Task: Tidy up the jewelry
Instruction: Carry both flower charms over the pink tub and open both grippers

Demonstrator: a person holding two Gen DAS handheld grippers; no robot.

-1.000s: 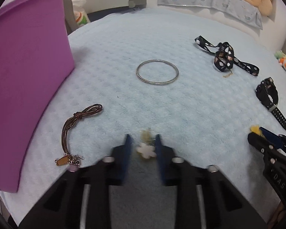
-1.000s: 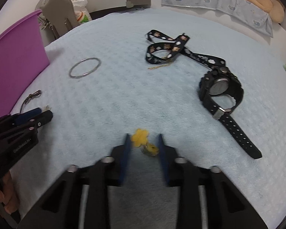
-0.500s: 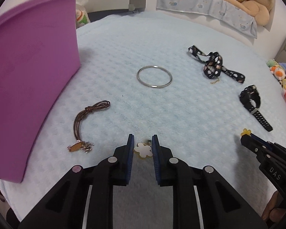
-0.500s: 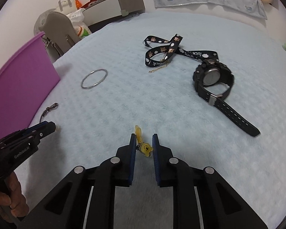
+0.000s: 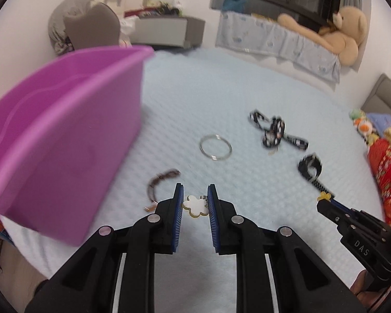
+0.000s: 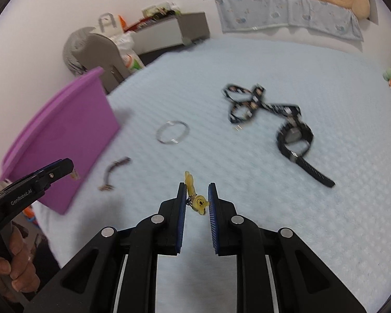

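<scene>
My left gripper (image 5: 195,195) is shut on a white flower charm (image 5: 194,206), held above the light blue bed cover (image 5: 221,91). My right gripper (image 6: 196,194) is shut on a yellow bear charm (image 6: 200,203) with a yellow flower piece (image 6: 189,178) sticking up from it. The purple bin (image 5: 52,135) stands at the left, its open top just left of the left gripper. On the cover lie a silver bangle (image 5: 215,147), a brown cord bracelet (image 5: 160,181), a black patterned ribbon (image 5: 273,130) and a black watch (image 6: 297,140).
A teddy bear (image 5: 346,31) lies on a blue blanket at the back right. A grey chair (image 5: 88,23) and a grey drawer unit (image 5: 166,30) stand behind the bed. Stuffed toys and a red cloth (image 5: 385,159) sit at the right edge. A hand (image 6: 15,266) holds the left gripper's handle.
Both grippers closed on their charms and lifted them off the cover. The views rose and drew back, so the bin's open top and the room behind now show.
</scene>
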